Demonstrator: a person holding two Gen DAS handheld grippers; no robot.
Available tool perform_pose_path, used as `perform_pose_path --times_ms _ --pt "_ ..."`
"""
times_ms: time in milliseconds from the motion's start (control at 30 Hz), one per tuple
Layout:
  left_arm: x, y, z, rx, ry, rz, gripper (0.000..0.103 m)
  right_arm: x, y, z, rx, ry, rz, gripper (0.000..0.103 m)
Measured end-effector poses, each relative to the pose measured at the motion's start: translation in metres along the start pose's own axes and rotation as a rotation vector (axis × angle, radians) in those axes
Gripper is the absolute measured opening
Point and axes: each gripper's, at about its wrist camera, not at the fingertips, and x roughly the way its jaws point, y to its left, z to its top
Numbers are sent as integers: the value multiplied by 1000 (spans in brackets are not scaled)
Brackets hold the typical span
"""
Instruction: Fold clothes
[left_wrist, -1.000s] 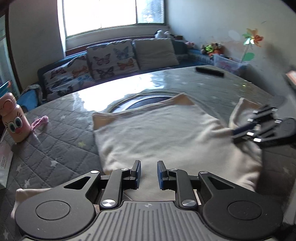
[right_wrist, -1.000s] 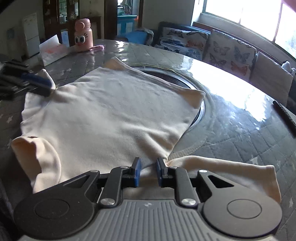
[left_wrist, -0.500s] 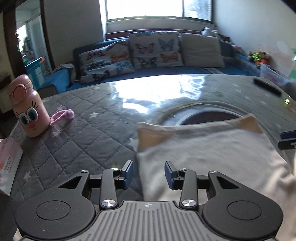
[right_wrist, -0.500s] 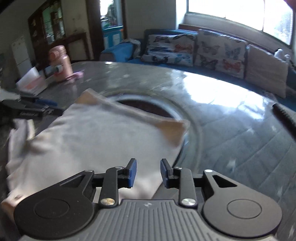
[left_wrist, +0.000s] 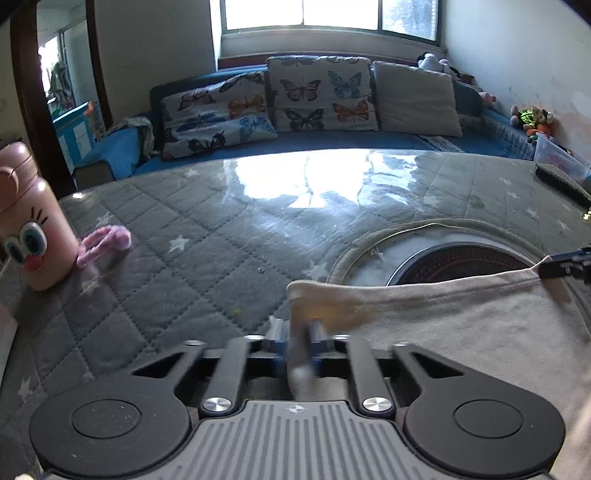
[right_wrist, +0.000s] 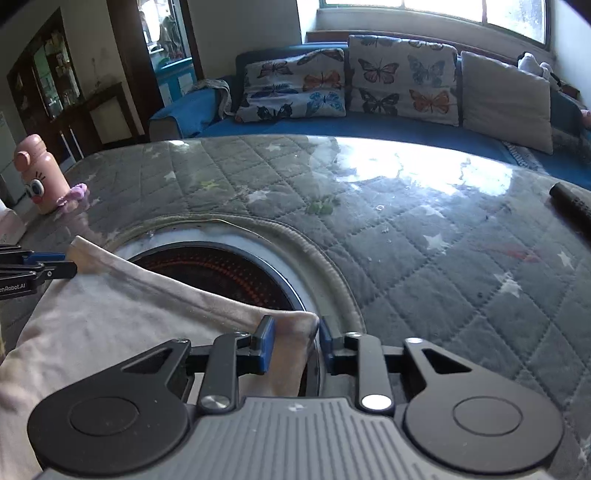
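The cream garment (left_wrist: 443, 325) lies on the quilted table (left_wrist: 184, 280), far hem running 9-to-3 o'clock: the left gripper (left_wrist: 295, 334), jaws just closed, pinches its 9 o'clock corner, while the right gripper (right_wrist: 293, 341), jaws just closing, straddles the 3 o'clock corner, not visibly clamped.

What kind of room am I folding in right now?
Most likely a home living room: a blue sofa with butterfly-print cushions under a window, and a round table with a grey quilted star cover.
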Motion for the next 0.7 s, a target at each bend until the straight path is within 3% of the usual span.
perform_pose_path --times_ms 233,400,533,700 --pt "-1 16 7 -44 -42 81 6 7 14 23 -31 -87 7 7" --pt "8 22 4 -55 -2 87 12 29 19 32 -40 -63 4 15" --pt "-5 22 3 -54 -17 92 16 12 25 27 -96 -60 11 21" --pt "-38 4 -8 2 -45 43 26 -23 40 2 -156 -30 81 24"
